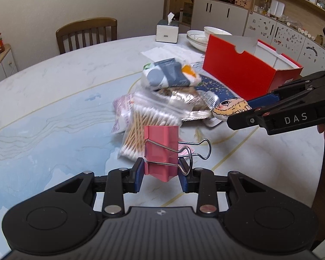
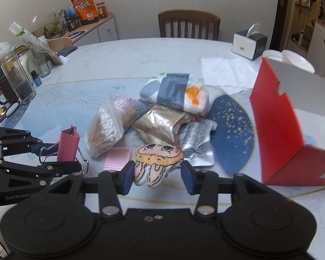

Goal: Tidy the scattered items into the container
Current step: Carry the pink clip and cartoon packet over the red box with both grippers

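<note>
My left gripper point(image 1: 161, 173) is shut on a pink binder clip point(image 1: 161, 149) and holds it above the table; the clip also shows in the right wrist view point(image 2: 68, 146). My right gripper point(image 2: 157, 174) is shut on a small cartoon-face pouch point(image 2: 156, 161), also visible in the left wrist view point(image 1: 231, 108). The red box point(image 1: 244, 71) stands open at the right, its flap point(image 2: 275, 125) raised. A pile lies beside it: a cotton-swab bag point(image 1: 145, 125), a gold foil packet point(image 2: 162, 123), a silver packet point(image 2: 195, 143), a tissue pack point(image 2: 177, 93) and a pink notepad point(image 2: 117, 158).
A tissue box point(image 1: 168, 30) and white bowls point(image 1: 203, 36) stand at the table's far side, with a wooden chair point(image 1: 86, 32) behind. A glass jar point(image 2: 17, 80), mug and scissors point(image 2: 6, 112) sit at the table's left edge. Loose white paper point(image 2: 225, 71) lies behind the pile.
</note>
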{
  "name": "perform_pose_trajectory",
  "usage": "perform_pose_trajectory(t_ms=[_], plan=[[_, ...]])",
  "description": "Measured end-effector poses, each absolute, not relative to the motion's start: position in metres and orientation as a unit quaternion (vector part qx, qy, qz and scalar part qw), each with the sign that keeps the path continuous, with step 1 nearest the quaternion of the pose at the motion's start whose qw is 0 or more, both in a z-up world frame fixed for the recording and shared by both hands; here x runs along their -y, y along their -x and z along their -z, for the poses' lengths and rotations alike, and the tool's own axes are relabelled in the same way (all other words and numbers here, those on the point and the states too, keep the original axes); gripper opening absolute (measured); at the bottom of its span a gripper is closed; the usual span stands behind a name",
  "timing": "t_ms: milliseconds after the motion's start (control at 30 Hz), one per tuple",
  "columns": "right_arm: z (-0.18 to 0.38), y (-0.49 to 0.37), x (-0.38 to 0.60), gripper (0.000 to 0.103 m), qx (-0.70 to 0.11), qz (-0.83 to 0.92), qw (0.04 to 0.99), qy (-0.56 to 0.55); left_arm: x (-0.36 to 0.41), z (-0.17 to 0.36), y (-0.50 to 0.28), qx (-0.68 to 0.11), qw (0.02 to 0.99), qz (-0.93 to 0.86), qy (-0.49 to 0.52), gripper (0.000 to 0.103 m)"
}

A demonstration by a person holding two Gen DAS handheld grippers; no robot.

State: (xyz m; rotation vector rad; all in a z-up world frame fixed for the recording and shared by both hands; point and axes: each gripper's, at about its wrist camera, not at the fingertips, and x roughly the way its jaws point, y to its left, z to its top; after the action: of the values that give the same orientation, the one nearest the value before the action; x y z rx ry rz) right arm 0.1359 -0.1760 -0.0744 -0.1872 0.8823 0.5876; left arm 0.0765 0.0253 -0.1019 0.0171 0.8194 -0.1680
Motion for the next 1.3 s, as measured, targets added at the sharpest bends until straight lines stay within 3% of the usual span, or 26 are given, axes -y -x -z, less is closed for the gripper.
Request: perform_pose_trajectory(t_ms=[633, 1300], plan=[[0.029, -0.152, 0.247, 0.045, -0.377, -0.257, 0.888, 0.051, 0.045, 0.048, -0.112, -0.358, 0.926, 0.114, -0.033, 0.032], [0.015, -0.198, 0.344, 0.045, -0.344, -0.227, 0.911, 0.025, 0.143, 0.026, -0.179, -0.334, 0.927, 0.155, -0.068, 0.032]])
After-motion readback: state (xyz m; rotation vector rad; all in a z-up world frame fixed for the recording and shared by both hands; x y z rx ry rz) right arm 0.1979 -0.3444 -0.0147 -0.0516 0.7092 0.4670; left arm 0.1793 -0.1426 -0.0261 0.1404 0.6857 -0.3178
